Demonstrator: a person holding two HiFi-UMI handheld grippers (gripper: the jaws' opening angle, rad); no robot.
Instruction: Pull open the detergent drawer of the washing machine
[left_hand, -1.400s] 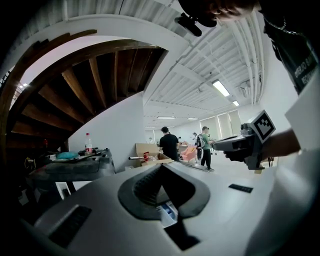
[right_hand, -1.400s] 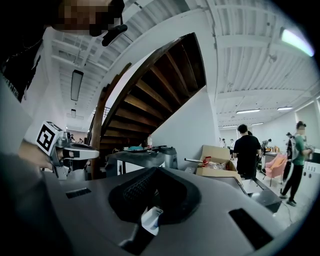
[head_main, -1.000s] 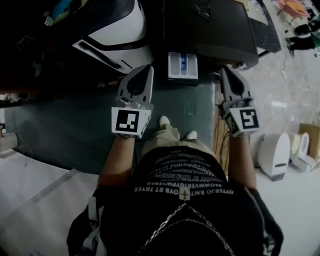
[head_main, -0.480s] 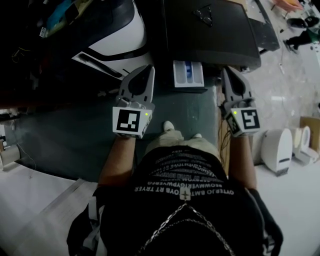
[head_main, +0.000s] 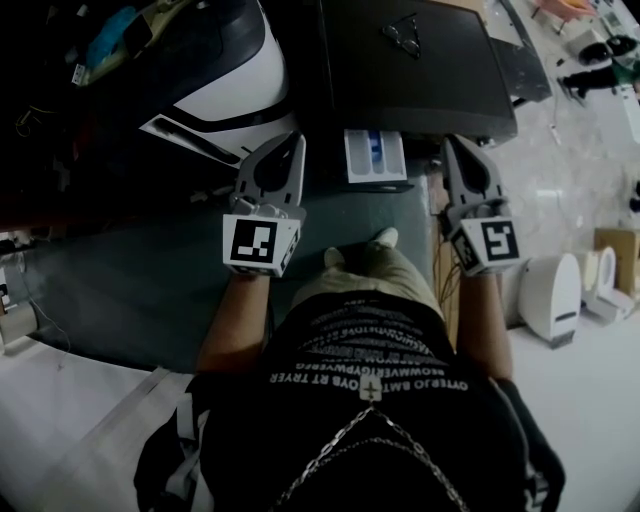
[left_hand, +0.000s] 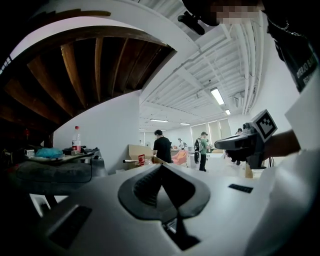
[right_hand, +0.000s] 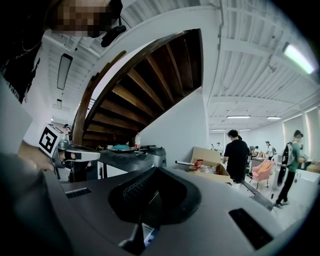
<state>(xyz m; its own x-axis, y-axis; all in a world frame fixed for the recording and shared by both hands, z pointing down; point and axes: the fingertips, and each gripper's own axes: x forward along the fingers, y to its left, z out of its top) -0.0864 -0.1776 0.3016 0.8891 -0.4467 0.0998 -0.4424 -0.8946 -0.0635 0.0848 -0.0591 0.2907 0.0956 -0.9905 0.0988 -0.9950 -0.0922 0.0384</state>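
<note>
The washing machine is a dark box at the top of the head view. Its white detergent drawer, with a blue compartment, stands pulled out toward me. My left gripper is to the left of the drawer and my right gripper to its right; neither touches it. Both point forward, shut and empty. In the left gripper view the left gripper has closed jaws, and the right gripper shows at the right. The right gripper also has closed jaws in its own view, with the left gripper beside it.
A white-and-black appliance stands left of the machine. I stand on a grey-green mat. White units sit on the floor at the right. The gripper views show a staircase underside, a cardboard box and people standing farther off.
The person's feet have shifted in a step. The drawer and machine sit lower in the head view, now level with the gripper tips. Both grippers stayed shut and empty.
</note>
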